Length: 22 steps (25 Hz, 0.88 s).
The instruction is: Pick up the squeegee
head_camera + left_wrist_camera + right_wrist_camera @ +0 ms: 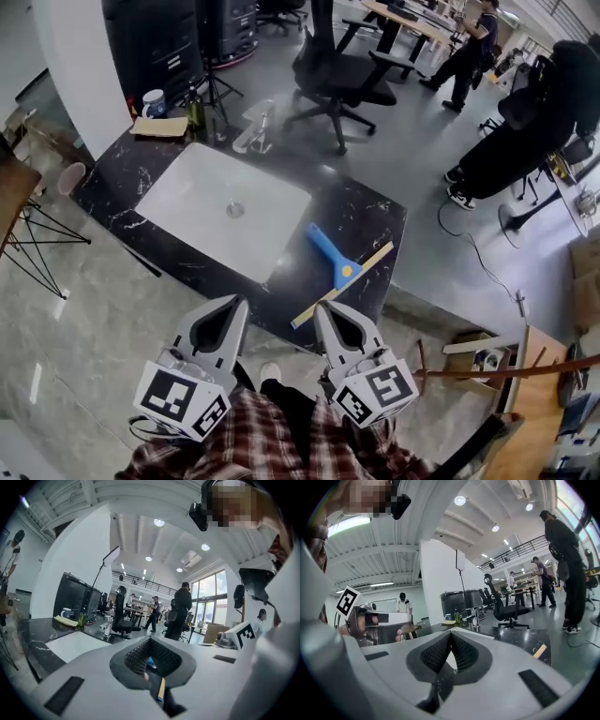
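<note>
Blue-handled, yellow-bladed squeegee [335,262] flat on black marble counter [375,220], blade's near end just ahead of right gripper [327,309]; left gripper [238,302] farther. Both jaws closed, empty.

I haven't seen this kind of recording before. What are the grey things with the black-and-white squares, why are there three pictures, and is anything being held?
There is no robot here: a person holds a gripper in each hand. The head view looks down from a camera on the person's head, so the left gripper and right gripper show at the bottom. The marked cubes are part of them. The other two pictures come from cameras riding on each gripper, looking along its fingers.

In front is a dark marble counter with a white sink. A blue squeegee with a pale blade lies flat on the counter to the right of the sink, just beyond the right gripper.

Both grippers' fingers are closed tip to tip and hold nothing, so the squeegee is not yet picked up.
</note>
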Tool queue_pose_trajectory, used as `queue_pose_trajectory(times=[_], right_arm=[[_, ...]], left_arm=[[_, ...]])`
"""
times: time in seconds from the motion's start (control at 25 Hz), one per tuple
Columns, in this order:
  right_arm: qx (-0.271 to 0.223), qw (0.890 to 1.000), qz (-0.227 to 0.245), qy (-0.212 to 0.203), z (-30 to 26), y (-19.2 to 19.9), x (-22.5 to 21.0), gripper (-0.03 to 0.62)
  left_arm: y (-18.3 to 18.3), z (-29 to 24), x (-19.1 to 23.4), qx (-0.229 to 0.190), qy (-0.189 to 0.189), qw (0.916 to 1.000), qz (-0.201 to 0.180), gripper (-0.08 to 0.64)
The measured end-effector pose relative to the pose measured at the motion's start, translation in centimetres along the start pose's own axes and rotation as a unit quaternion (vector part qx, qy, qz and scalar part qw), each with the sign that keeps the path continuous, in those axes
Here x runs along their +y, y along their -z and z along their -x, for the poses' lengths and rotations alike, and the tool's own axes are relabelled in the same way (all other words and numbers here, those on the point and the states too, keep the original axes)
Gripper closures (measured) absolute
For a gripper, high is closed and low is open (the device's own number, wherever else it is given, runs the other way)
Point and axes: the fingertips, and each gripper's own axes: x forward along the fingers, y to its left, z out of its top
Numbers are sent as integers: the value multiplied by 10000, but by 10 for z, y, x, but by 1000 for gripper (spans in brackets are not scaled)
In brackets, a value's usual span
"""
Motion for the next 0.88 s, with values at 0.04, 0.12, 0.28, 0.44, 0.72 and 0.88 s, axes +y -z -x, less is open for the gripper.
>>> queue_pose_trajectory(times=[0.04,0.12,0.28,0.44,0.72,0.88], right_arm=[[-5,9999,-25,111,-8,-1,-7,581],[-25,9993,-91,358,-23,-4,-20,581],[-102,9950,-251,959,-53,-11,-44,581],[-176,9855,-438,1630,-82,-19,-64,581],[-247,9606,-648,2692,-101,-24,-81,581],[-70,9537,-750,2912,-100,-14,-83,581]], left_arm=[[-1,-11,6,34,106,9999,0,551],[-3,-33,17,130,360,9993,-20,551],[-7,-72,45,403,918,9949,-77,551],[-9,-101,69,757,1520,9854,-73,551],[-10,-134,82,1181,2604,9579,-251,551],[-8,-146,74,1252,2914,9478,-318,551]])
